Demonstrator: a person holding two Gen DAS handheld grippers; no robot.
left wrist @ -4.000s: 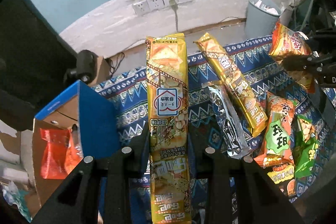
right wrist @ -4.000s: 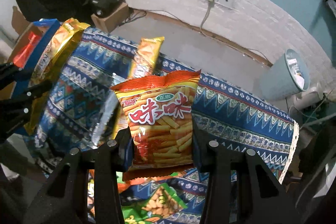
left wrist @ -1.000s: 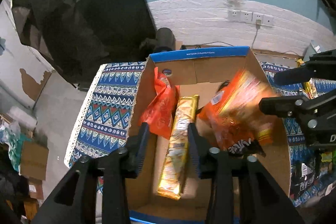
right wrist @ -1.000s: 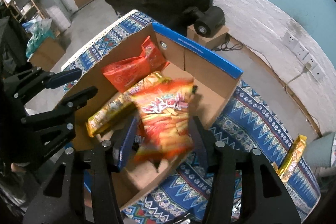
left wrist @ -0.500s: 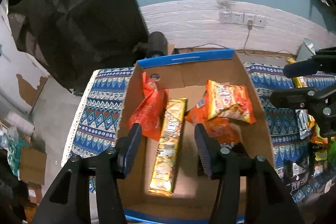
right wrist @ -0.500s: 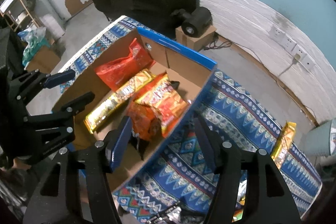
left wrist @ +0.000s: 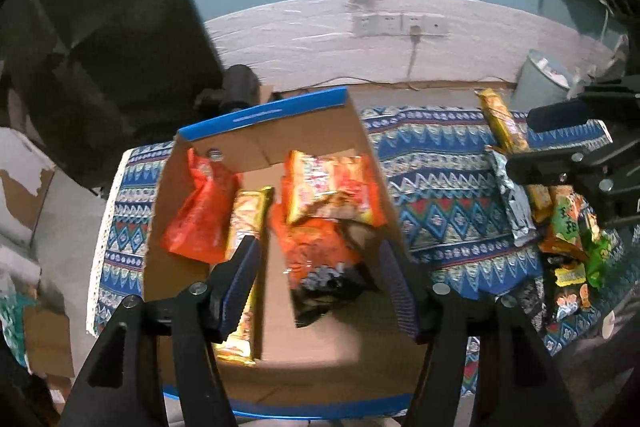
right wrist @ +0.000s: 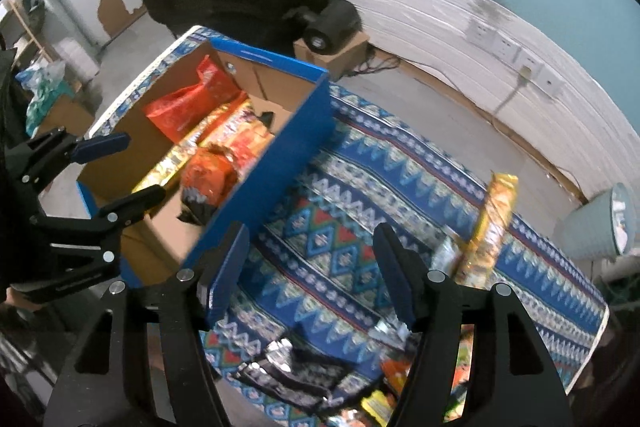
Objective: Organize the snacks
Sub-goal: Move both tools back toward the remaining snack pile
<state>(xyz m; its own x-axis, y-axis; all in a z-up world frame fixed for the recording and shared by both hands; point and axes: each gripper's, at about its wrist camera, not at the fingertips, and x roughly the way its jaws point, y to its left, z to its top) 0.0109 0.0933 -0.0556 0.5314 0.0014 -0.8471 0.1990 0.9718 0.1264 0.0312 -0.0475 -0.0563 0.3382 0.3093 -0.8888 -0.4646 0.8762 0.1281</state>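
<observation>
- Cardboard, blue on the outside and brown within, makes up the box (left wrist: 256, 131) that sits at one end of the patterned cloth (right wrist: 352, 203); it holds a red bag (left wrist: 200, 215), a long gold pack (left wrist: 246, 227) lying lengthwise, and crinkly orange chip bags (left wrist: 328, 195) heaped against its right wall.
- Left gripper (left wrist: 324, 287) hangs over the box with its jaws spread wide and nothing between them.
- Right gripper (right wrist: 310, 267) is likewise apart and empty, above bare cloth just beside the box's blue wall.
- Loose snacks lie to the right of the box, away from it: a gold stick pack (right wrist: 494, 223) with its long axis running toward the far edge of the cloth, a silver foil packet (left wrist: 514, 203) beside it, and a jumble of green and orange bags (left wrist: 572, 227) nearer the front edge.
- Judging from this, the right gripper is the nearer one to that pile, so the next pick probably falls to it; the stick pack would want the jaws set across its narrow width.
- Foil and film wrappers look slick and soft, so a grip near the middle seems safer than at a sealed end.
</observation>
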